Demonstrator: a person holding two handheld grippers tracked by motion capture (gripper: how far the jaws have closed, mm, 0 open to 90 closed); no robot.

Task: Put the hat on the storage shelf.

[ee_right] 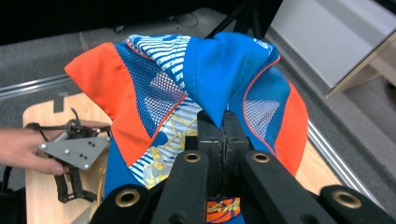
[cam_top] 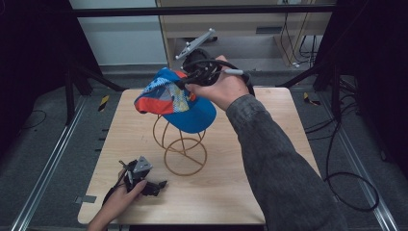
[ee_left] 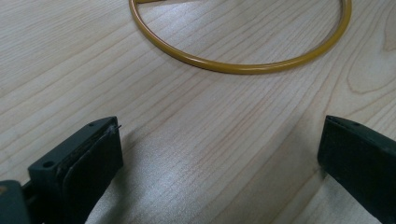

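Right claw point(ee_right: 223, 122) is clamped shut on a fold of the cap point(cam_top: 173, 98), pinching the blue fabric near the crown so the cap hangs from one point and its open underside can drop over something; cap is in the air at the far middle of the bench point(cam_top: 269, 192), just above the top loop of the wire stand point(cam_top: 182, 144), brim toward the near right; likely about to be lowered onto that stand; whether cloth already touches the wire I cannot tell. Left claw point(ee_left: 219, 154) lies on the bench at the near left, jaws wide apart with nothing between them, just beside the stand's base ring; probably parked there to steady the base if it tips.
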